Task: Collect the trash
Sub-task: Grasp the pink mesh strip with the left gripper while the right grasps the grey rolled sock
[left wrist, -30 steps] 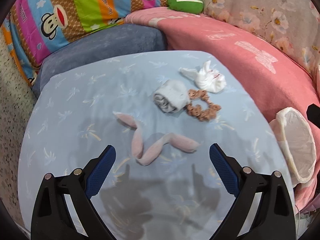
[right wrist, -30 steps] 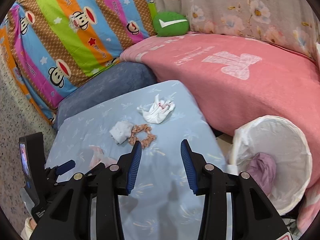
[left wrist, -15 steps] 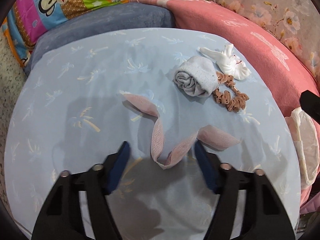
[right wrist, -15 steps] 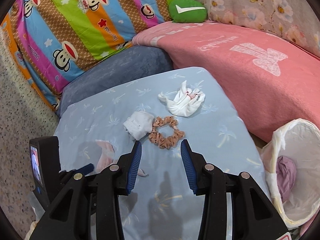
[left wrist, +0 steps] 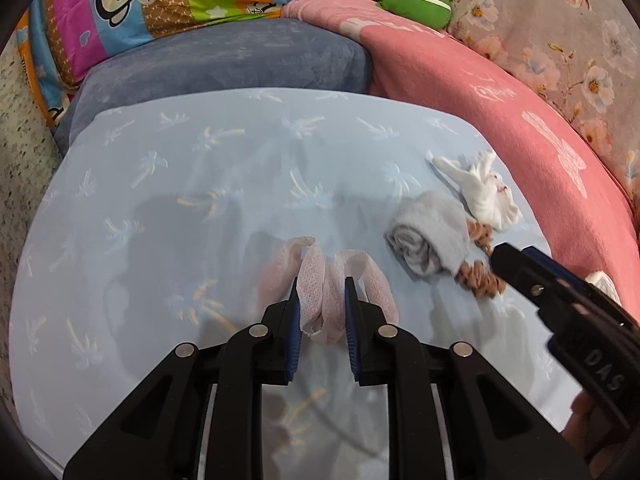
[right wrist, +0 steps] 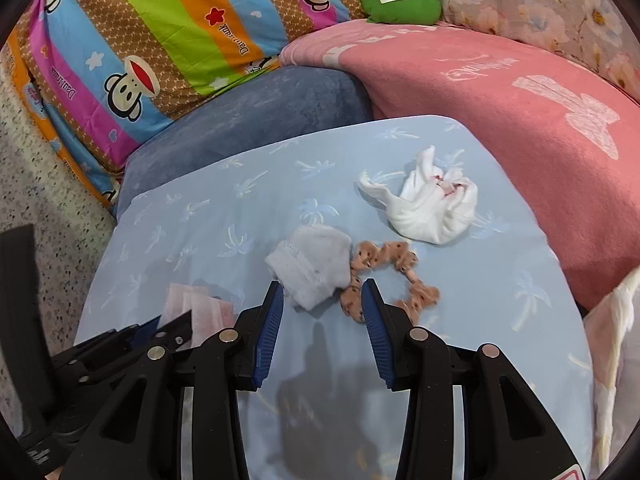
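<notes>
We log L claw (left wrist: 321,300) pinched on the pink mesh strip (left wrist: 320,296); strip is bunched up in folds betw. both blue pads, loops sticking out fwd and to either side, lower end hanging just past the pads. Strip sits over the near-centre of the counter (left wrist: 200,200), which has a light-blue palm-print cover. In the R wrist view the same strip (right wrist: 200,308) shows at lower left, beside the L tool.

R claw (right wrist: 322,300) is spread, nothing betw. pads. It hangs over the counter w/ the grey rolled cloth (right wrist: 310,266) at its left pad and the brown scrunchie (right wrist: 384,276) at its right pad; we cannot tell if either touches. Cloth and scrunchie touch each other.

White crumpled tissue (right wrist: 428,208), red flecks on it, lies just beyond the scrunchie, near the pink blanket (right wrist: 500,92). Bin-bag rim (right wrist: 612,320) at far right edge, off the counter.
</notes>
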